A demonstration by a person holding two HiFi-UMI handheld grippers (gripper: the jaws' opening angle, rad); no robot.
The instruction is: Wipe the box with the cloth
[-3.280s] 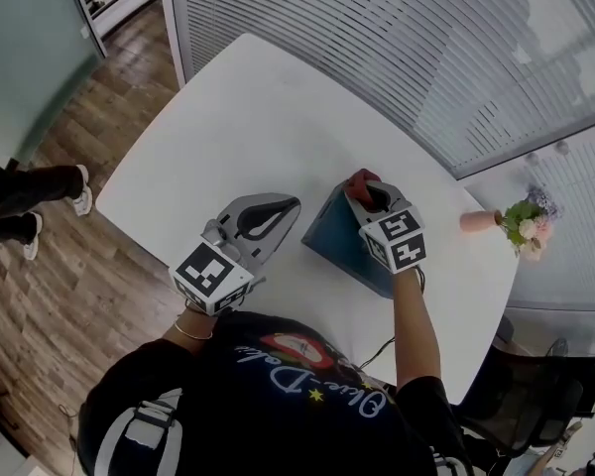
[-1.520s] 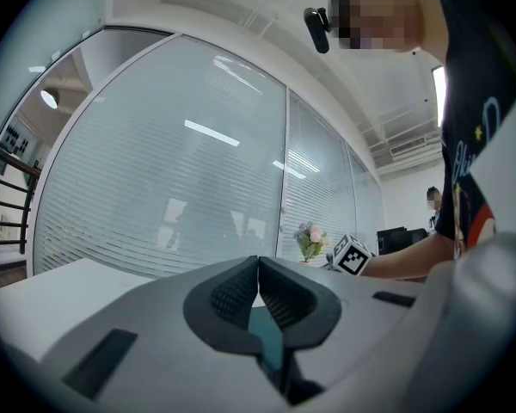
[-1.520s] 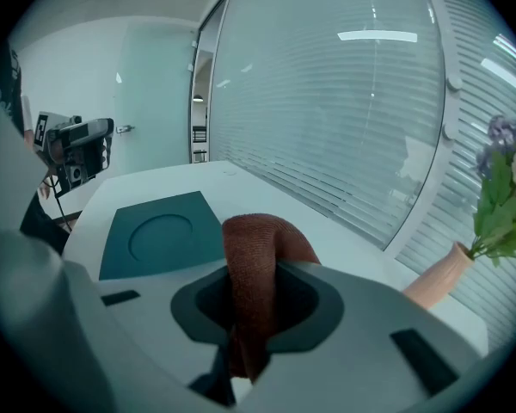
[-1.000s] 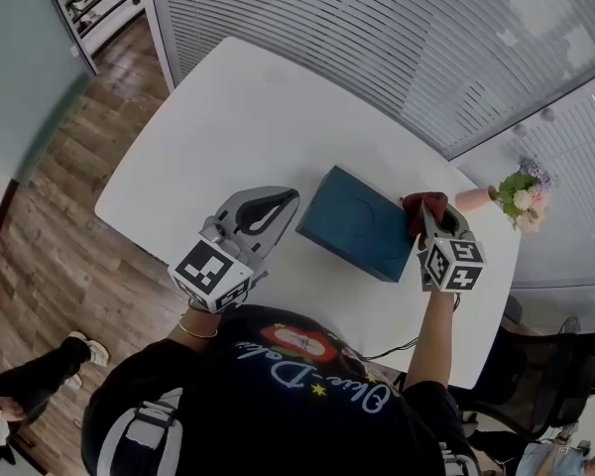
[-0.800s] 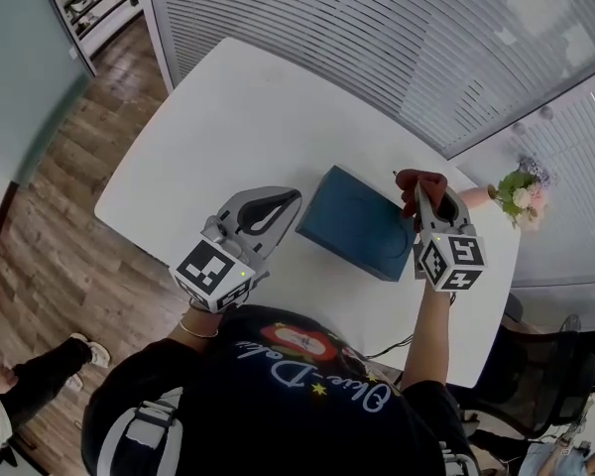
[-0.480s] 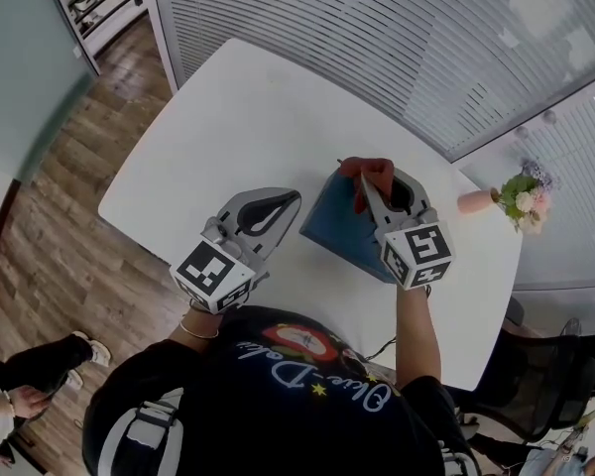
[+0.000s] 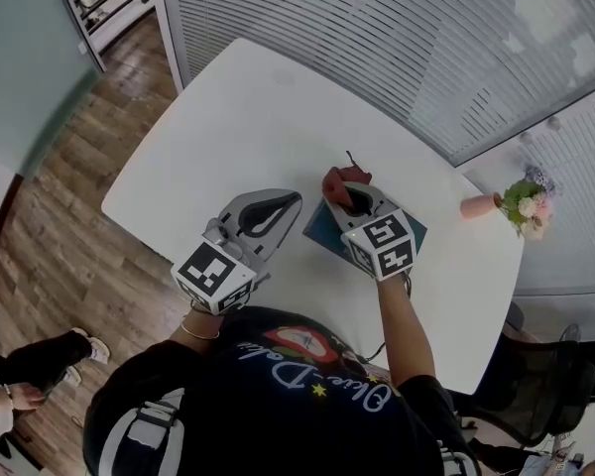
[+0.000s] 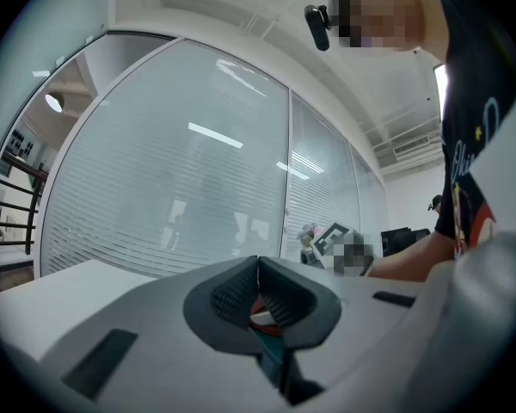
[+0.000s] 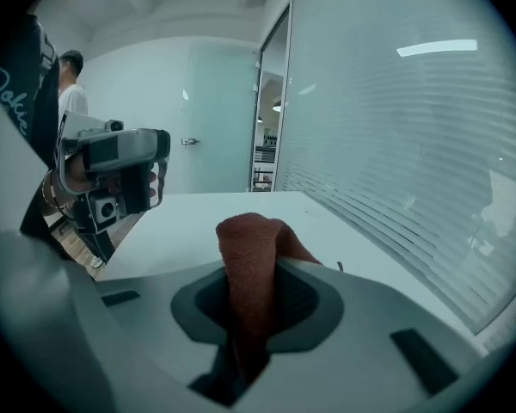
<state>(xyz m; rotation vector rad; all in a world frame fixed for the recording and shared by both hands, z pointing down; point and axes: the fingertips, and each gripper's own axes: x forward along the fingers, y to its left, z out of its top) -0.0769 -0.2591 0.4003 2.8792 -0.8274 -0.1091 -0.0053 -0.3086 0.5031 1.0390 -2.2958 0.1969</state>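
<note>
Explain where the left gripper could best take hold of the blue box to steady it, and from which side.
Probably the box's bare left corner, approached from the left by the left gripper, which is shut and empty. The box lies flat, so only its low side walls offer a pinch, and the right gripper with the cloth covers its middle.

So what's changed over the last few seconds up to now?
The right gripper, shut on the cloth, swept across the box from its right end back to its left end. Nothing was grasped or released. The left gripper, shut and empty, and the box stayed put.
</note>
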